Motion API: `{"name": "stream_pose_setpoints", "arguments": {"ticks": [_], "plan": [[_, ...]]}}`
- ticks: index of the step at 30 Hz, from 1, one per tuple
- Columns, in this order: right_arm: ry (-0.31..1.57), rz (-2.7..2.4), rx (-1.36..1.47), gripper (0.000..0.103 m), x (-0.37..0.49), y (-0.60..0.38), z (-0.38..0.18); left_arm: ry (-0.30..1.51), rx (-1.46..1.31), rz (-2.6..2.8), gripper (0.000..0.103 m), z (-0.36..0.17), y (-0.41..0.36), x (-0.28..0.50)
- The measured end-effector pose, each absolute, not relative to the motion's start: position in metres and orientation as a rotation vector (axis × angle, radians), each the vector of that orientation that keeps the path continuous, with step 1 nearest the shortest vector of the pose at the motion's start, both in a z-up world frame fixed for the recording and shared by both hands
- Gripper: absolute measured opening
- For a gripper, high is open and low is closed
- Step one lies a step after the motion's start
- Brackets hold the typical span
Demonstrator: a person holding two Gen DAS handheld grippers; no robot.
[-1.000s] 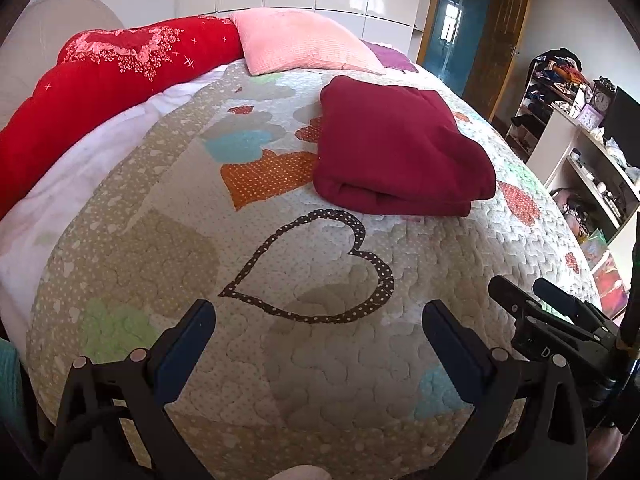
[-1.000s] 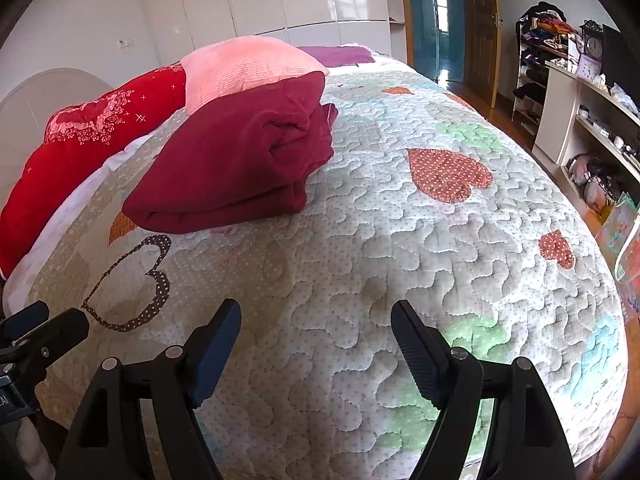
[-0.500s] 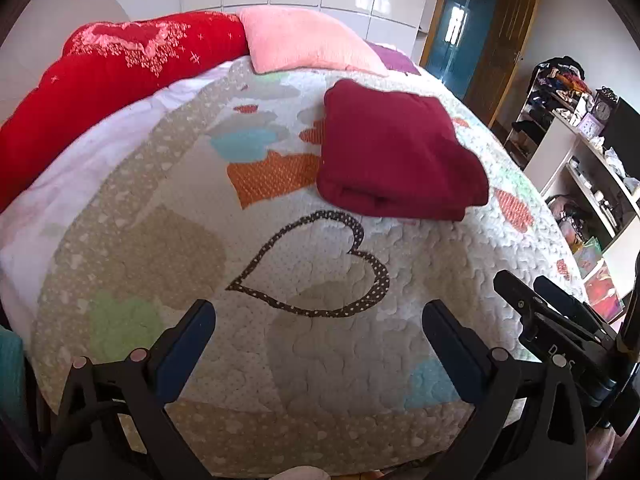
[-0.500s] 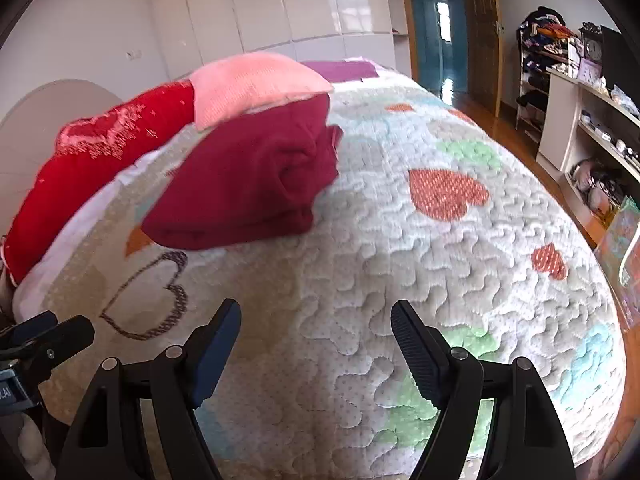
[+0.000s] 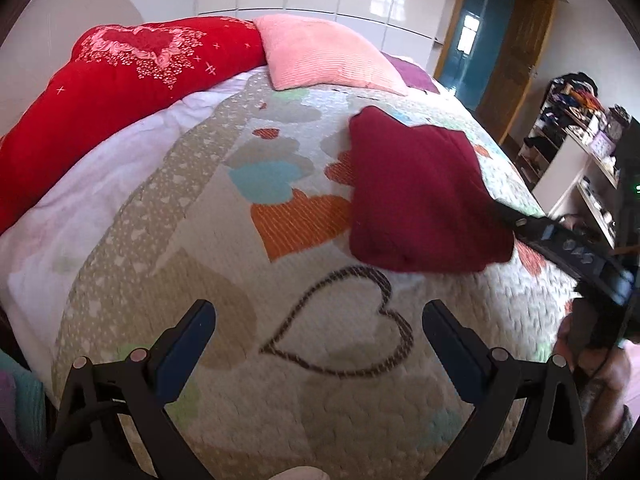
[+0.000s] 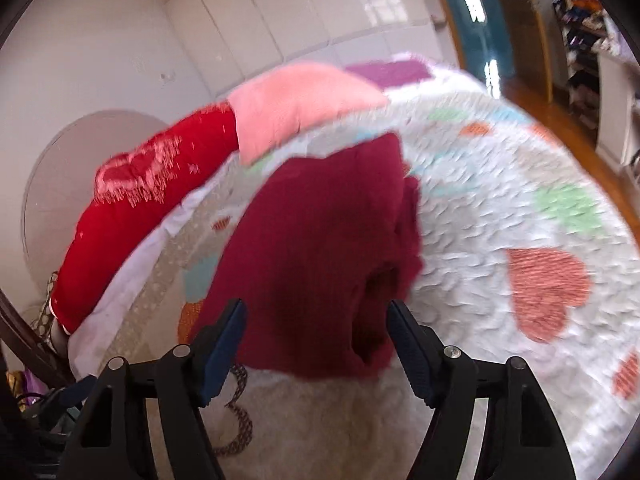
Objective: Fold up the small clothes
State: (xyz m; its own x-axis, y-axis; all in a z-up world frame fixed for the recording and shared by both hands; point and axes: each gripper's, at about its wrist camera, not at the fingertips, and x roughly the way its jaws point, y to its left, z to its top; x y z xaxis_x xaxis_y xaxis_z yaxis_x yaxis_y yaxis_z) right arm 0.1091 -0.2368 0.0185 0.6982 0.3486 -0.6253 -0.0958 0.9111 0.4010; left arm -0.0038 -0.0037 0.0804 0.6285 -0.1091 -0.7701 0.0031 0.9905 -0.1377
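One garment: a dark red folded garment (image 5: 416,196) is seen lying on the quilted bedspread (image 5: 208,240), past the brown outlined heart (image 5: 344,324) in the left wrist view.
Long axis: it runs from the near end of the bed toward the pillows; the thick rounded fold edge is turned toward the cameras and the narrower end toward the pink pillow (image 5: 320,56).
Look: a compact, roughly rectangular bundle in several layers, plain deep burgundy, soft and thick; loose folded edges are shown on its right side in the right wrist view (image 6: 320,248).
Left gripper (image 5: 320,344): held low over the near part of the bedspread, well short of the garment; the jaws are spread wide with nothing between them.
Right gripper (image 6: 316,340): brought up to the garment's near right corner; the jaws are spread, with the cloth seen between the tips, though contact cannot be judged through the blur.
Background: a red pillow (image 5: 112,88) is laid beside the pink one at the head of the bed.
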Motion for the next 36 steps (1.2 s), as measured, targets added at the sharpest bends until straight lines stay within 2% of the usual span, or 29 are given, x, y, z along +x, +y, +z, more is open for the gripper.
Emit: {"name": "stream_pose_setpoints", "arguments": {"ticks": [2,4,7,19,31,36], "plan": [[0.883,0.167,0.343,0.077,0.131,-0.238,-0.010,0.903,-0.137,-0.056,0.103,0.079,0.001,0.004],[0.927,0.166,0.426,0.077,0.135,-0.248,-0.027,0.908,-0.149,-0.050,0.103,0.079,0.005,0.008],[0.891,0.166,0.509,0.077,0.114,-0.263,-0.025,0.900,-0.147,-0.027,0.103,0.079,0.008,0.013],[0.792,0.073,0.252,0.082,0.055,-0.253,-0.003,0.901,-0.047,-0.083,0.103,0.076,-0.033,0.017],[0.817,0.044,0.217,0.082,0.032,-0.260,-0.018,0.960,0.014,-0.121,0.103,0.069,-0.072,0.003],[0.824,0.040,0.191,0.085,0.024,-0.256,-0.023,0.969,0.043,-0.129,0.103,0.065,-0.081,-0.004]]}}
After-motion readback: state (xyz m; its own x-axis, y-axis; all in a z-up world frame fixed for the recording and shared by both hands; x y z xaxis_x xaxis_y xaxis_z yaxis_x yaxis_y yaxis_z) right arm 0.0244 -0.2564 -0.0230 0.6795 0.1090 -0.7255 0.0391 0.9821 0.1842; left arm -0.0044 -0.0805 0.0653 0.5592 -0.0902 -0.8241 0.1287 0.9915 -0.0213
